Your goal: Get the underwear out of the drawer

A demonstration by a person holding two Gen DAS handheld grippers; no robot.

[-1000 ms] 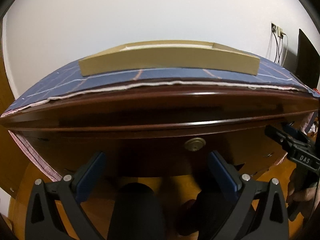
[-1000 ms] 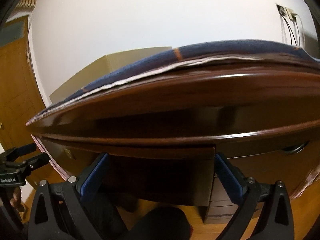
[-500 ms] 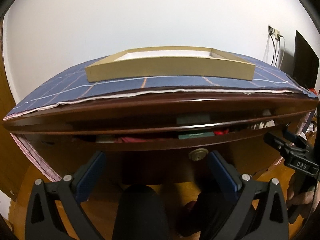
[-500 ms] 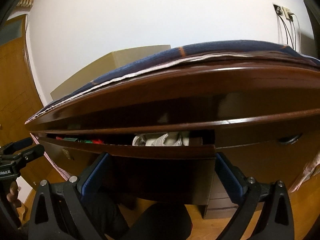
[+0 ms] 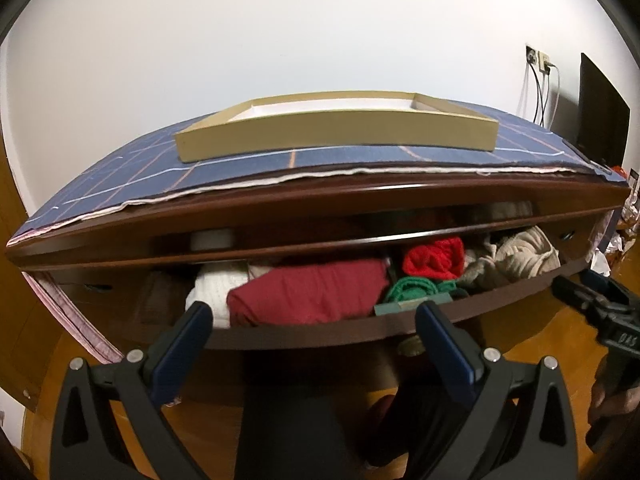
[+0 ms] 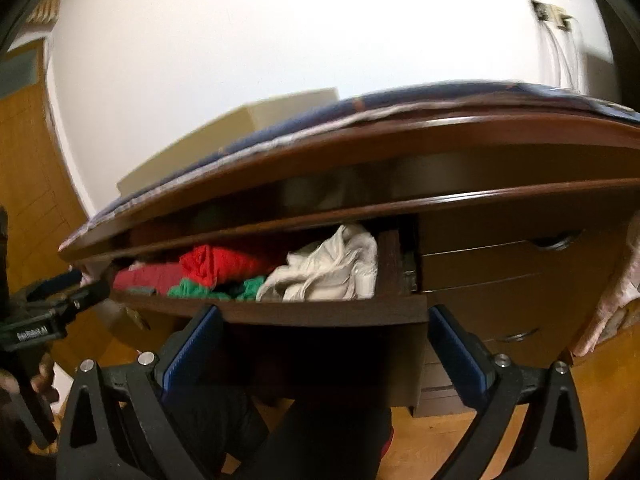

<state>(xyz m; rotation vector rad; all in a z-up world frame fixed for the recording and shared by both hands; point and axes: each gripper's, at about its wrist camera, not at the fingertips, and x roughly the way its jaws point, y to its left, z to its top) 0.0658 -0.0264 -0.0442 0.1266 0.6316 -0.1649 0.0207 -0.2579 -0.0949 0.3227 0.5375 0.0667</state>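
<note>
Writing: "DAS" reads on the right tool's body in the left wrist view; "GenRobot.AI", partly blurred, on the left tool's body in the right wrist view.
Left tool: released, blue-padded fingers spread wide and holding nothing, tips at the front edge of the drawer.
Drawer: pulled partly out from under the dark wooden desk, its long front running left to right.
Contents, left to right: white knit, folded dark red cloth lying lengthwise along the front between the left tool's fingers, green knit, bright red knit, crumpled beige-white garments; which piece is underwear cannot be told.
Right tool: released, fingers spread, empty, tips just below the drawer front; the white garments lie just above and between them, at the drawer's right end.
Desk top: blue checked cloth with a shallow tan tray on it.
</note>
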